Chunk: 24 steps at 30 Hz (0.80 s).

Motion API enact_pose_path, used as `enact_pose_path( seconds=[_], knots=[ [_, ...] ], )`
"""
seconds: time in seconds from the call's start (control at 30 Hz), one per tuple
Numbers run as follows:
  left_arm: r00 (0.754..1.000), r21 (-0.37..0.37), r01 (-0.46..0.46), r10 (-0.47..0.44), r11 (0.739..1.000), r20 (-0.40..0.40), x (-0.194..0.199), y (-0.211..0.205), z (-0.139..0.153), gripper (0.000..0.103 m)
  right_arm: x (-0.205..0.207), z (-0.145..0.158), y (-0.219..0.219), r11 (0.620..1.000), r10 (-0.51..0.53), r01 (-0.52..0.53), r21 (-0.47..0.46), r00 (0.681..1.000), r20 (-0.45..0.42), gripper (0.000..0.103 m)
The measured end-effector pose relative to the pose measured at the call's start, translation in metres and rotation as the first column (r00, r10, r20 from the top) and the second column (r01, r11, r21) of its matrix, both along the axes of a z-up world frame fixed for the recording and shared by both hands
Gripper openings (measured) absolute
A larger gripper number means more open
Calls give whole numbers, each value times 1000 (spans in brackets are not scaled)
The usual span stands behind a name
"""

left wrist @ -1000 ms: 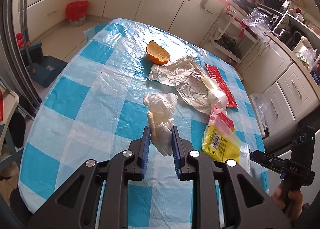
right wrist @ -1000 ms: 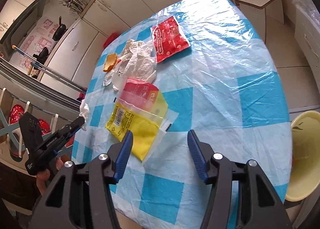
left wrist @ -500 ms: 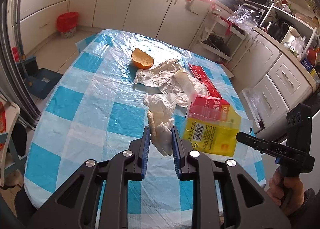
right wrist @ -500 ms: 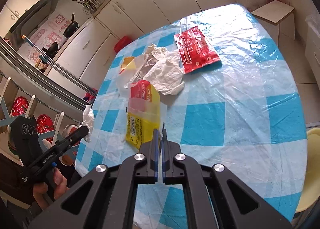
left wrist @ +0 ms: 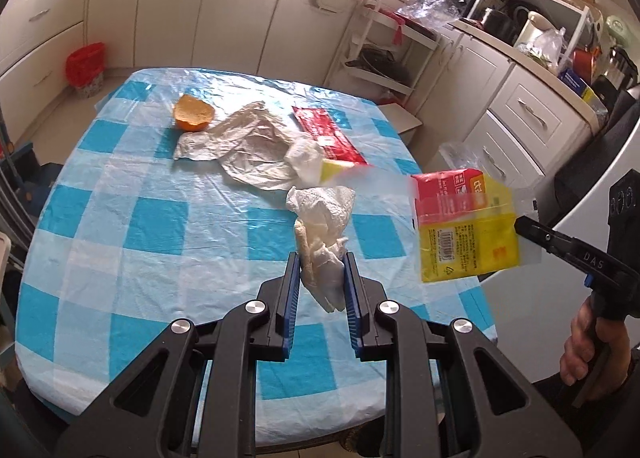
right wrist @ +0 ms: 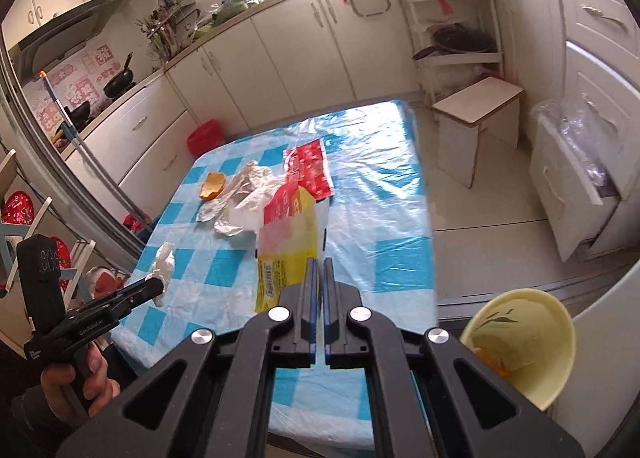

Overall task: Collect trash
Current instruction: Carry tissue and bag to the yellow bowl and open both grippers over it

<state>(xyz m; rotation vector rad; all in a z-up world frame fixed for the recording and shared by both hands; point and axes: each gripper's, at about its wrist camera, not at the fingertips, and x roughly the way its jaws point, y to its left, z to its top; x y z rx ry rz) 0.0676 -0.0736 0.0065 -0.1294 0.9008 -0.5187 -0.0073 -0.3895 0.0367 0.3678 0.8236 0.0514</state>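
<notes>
Kitchen table (left wrist: 160, 225) under checked plastic — left jaws clamp tissue (left wrist: 324, 234), right jaws clamp yellow packet (right wrist: 286, 254).

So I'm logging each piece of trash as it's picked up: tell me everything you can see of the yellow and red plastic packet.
The yellow and red plastic packet is a flat, glossy pouch: red printed top, yellow body with a barcode and small print, and a clear strip along one edge. It looks empty and slightly creased. It hangs in the air beside the blue-checked table, pinched at its clear edge by the shut right gripper; nothing else touches it.
</notes>
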Motion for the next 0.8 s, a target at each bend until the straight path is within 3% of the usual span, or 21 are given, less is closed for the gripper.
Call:
enact_pose_path(
  seconds=[0.1,0.23,0.43,0.53,0.8],
  knots=[
    [998,-6,63,-63,998,-3,-10,-31,2,20,-24,8,-25,992,-94,94,-82,996,5,3],
    [986,-16,168,-168,986,-5,-27,-81,6,20,-49,10,-55,952,-207,198,-232,978,-15,3],
    [950,-5,313,-313,950,-19,-57,-165,-2,20,-55,-13,-89,898,-303,251,-362,949,-93,3],
    [940,3,337,-337,941,-55,-63,-189,-16,20,-53,-29,-104,916,-317,263,-302,937,-146,3],
    [906,16,419,-417,908,-79,-73,-232,-25,20,-78,-17,-140,914,-404,399,-66,911,-81,3]
  ],
)
